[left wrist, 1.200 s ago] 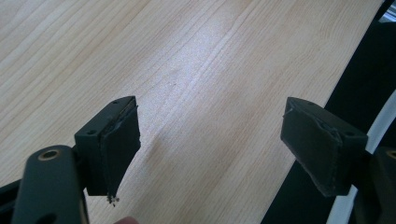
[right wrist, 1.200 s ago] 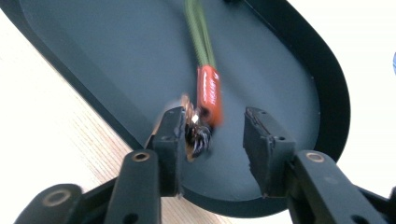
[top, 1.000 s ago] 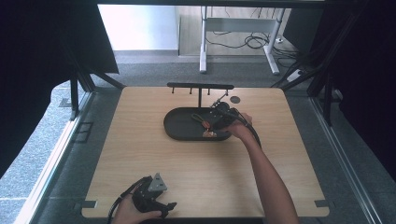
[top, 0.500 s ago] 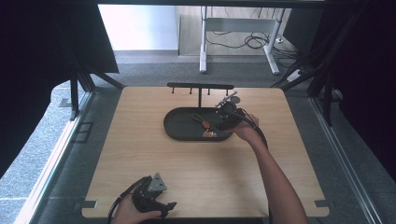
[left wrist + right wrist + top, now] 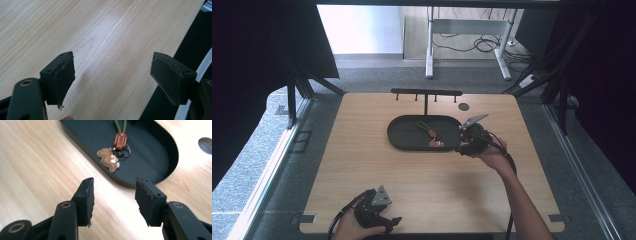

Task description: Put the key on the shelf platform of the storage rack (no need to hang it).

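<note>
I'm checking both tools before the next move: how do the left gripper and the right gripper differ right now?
The left gripper sits at the table's near edge, while the right gripper is beside the black oval tray. The left gripper has wider-spread jaws over bare wood; the right gripper stands narrower, its jaws having just been opening, facing the keychain in the tray. Both are open and hold nothing.

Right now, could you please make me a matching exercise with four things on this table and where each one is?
Things:
1. keychain
2. black oval tray
3. left tool
4. right tool

Places:
a. near edge of the table
b. middle of the table
c. inside the tray
d. beside the tray's right end

Pairs: 1-c, 2-b, 3-a, 4-d
</note>
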